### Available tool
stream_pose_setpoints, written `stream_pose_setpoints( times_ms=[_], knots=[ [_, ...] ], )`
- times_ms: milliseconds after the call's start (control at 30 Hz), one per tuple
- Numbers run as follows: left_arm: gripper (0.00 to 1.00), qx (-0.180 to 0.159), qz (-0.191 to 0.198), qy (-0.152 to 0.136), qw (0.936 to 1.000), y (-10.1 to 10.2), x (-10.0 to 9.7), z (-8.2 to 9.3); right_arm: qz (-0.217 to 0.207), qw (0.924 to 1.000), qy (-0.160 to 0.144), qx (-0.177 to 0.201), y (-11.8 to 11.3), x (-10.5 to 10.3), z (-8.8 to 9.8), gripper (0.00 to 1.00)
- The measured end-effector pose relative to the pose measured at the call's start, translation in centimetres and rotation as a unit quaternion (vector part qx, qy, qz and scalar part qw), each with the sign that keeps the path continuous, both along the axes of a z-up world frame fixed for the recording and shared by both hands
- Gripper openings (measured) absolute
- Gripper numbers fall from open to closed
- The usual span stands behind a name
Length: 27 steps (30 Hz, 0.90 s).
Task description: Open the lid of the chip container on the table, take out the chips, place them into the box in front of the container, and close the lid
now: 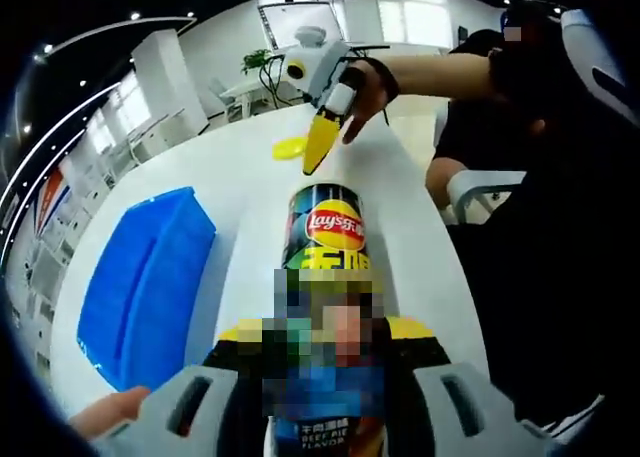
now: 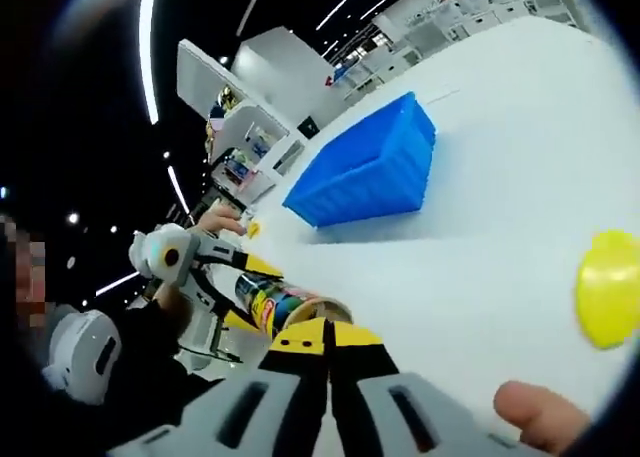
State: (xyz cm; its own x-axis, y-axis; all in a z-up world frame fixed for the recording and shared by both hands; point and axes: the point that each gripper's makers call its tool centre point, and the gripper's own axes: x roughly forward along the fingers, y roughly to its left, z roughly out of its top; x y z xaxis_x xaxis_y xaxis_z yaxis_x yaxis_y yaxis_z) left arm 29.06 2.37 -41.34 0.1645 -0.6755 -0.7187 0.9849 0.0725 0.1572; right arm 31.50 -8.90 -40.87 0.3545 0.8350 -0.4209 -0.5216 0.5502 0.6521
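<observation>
The Lay's chip can lies lengthwise between the jaws of my left gripper, which is shut on its body. Its far end has no lid on it. The yellow lid lies flat on the white table beyond the can. My right gripper hovers just past the can's mouth, yellow tips pressed together with nothing seen between them. In the right gripper view, that gripper is shut, and the can sits just beyond its tips, with the lid at the right. The blue box stands left of the can.
The white table stretches away under both grippers. In the right gripper view the blue box stands further back on the table. A person in dark clothes is close along the table's right edge. Office furniture fills the background.
</observation>
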Motion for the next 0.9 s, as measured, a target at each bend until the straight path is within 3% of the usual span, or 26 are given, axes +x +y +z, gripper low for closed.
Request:
stream_pose_setpoints(
  times_ms=[100,167,233,300,467,533,600,667,800,900],
  knots=[
    [0.42,0.0,-0.002,-0.004,1.0,0.0,-0.1,0.0,0.018,0.9998,0.0,-0.005,0.5,0.2,-0.5,0.02],
    [0.42,0.001,-0.002,-0.009,1.0,0.0,-0.1,0.0,0.041,0.998,0.035,0.031,1.1,-0.5,-0.2,0.02],
    [0.42,0.003,-0.002,-0.012,0.9999,0.0,-0.1,-0.1,0.032,0.9957,0.052,0.07,1.5,0.0,0.5,0.03],
    [0.42,0.003,-0.002,-0.014,0.9999,0.0,-0.1,-0.1,0.016,0.9973,0.051,0.051,1.0,0.8,-0.4,0.03],
    [0.43,0.0,-0.002,-0.014,0.9999,0.0,-0.1,-0.1,0.013,0.996,0.068,0.056,0.8,0.9,0.1,0.06],
    [0.43,-0.002,-0.002,-0.014,0.9999,0.0,0.0,-0.1,0.019,0.9973,0.055,0.046,0.6,0.5,0.2,0.07],
    [0.43,-0.003,-0.003,-0.016,0.9999,0.0,0.0,-0.1,0.017,0.9976,0.054,0.039,0.5,0.7,0.0,0.15],
    [0.43,-0.004,-0.004,-0.019,0.9998,0.0,0.0,-0.1,0.022,0.997,0.064,0.037,1.0,0.3,0.0,0.11],
    [0.43,-0.005,-0.005,-0.02,0.9998,0.0,0.0,-0.1,0.035,0.9969,0.07,-0.011,1.8,-0.6,-1.6,0.16],
    [0.43,-0.006,-0.005,-0.022,0.9997,0.0,0.0,-0.1,0.045,0.9955,0.083,-0.005,2.5,-1.0,-1.6,0.11]
  ],
)
